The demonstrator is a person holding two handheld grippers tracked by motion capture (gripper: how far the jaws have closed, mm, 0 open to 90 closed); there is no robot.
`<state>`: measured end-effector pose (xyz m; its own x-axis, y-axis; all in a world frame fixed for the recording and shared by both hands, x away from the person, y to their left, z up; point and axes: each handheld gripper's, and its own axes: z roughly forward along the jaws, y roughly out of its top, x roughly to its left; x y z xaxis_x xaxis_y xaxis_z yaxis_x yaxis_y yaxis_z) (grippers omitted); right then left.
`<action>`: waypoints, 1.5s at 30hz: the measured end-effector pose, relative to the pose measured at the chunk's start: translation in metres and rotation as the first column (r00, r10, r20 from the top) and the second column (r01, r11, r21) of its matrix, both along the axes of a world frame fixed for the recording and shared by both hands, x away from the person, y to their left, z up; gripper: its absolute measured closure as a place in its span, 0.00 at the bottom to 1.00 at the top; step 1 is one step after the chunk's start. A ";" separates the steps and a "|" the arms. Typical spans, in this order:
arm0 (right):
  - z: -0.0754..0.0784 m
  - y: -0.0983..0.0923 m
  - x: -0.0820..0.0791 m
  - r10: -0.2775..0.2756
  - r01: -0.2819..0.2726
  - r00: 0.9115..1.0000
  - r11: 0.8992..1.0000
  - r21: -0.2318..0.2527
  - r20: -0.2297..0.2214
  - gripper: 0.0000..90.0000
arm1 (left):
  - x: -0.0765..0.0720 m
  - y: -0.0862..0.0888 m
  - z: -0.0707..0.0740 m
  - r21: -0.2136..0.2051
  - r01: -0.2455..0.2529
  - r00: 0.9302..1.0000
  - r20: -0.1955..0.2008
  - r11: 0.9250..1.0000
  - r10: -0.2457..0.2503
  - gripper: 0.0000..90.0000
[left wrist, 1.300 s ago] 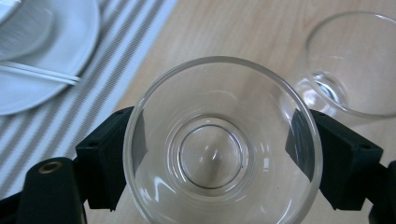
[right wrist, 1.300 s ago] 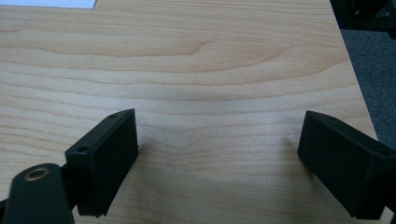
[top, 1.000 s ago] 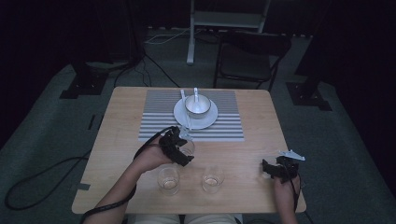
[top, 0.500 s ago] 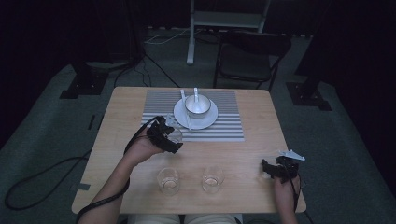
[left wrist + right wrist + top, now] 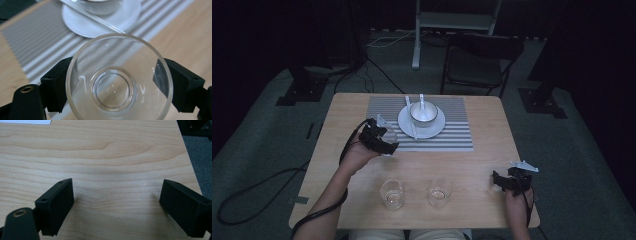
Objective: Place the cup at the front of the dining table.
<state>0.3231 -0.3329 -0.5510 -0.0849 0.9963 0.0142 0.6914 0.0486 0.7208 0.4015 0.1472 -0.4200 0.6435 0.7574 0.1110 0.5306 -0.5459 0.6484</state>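
A wooden bench (image 5: 362,107) carries a striped grey mat (image 5: 452,135) at its far middle. On the mat sits a white saucer (image 5: 434,127) with a bowl (image 5: 423,114) and what looks like a spoon. Two empty glasses (image 5: 392,193) stand near the front edge. The left claw (image 5: 384,142) grips a third clear glass (image 5: 117,82) at the mat's left edge, beside the saucer, apparently not yet set down. The right claw (image 5: 499,181) rests open and empty at the near right. Two glasses remain to place.

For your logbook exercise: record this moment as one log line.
left gripper: shut on clear glass cup | right gripper: open, empty | wooden table
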 end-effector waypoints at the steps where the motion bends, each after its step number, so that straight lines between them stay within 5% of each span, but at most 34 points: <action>1: 0.000 0.000 0.000 0.000 0.000 1.000 1.000 0.000 0.000 0.13 | 0.001 0.001 0.000 -0.006 -0.013 1.000 0.004 1.000 0.013 0.20; 9: 0.000 0.000 0.000 0.000 0.000 1.000 1.000 0.000 0.000 0.13 | 0.011 0.012 0.000 -0.048 -0.094 0.995 0.017 0.994 0.095 0.20; 18: 0.000 0.000 0.000 0.000 0.000 1.000 1.000 0.000 0.000 0.13 | 0.028 0.021 -0.009 -0.045 -0.172 0.985 0.013 0.984 0.172 0.20; 28: 0.000 0.000 0.000 0.000 0.000 1.000 1.000 0.000 0.000 0.13 | 0.056 0.028 -0.011 -0.102 -0.303 0.951 0.038 0.947 0.308 0.20; 30: 0.000 0.000 0.000 0.000 0.000 1.000 1.000 0.000 0.000 0.13 | 0.062 0.025 -0.011 -0.098 -0.305 0.949 0.048 0.947 0.310 0.20; 34: 0.000 0.000 0.000 0.000 0.000 1.000 1.000 0.000 0.000 0.13 | 0.072 0.024 -0.013 -0.125 -0.339 0.937 0.047 0.932 0.347 0.20; 45: 0.000 0.000 0.000 0.000 0.000 1.000 1.000 0.000 0.001 0.13 | 0.098 0.024 -0.026 -0.104 -0.376 0.923 0.045 0.921 0.382 0.20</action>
<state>0.3229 -0.3330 -0.5510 -0.0854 0.9962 0.0144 0.6907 0.0488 0.7215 0.4991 0.1716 -0.4457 0.3006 0.9518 0.0602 0.6424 -0.2487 0.7249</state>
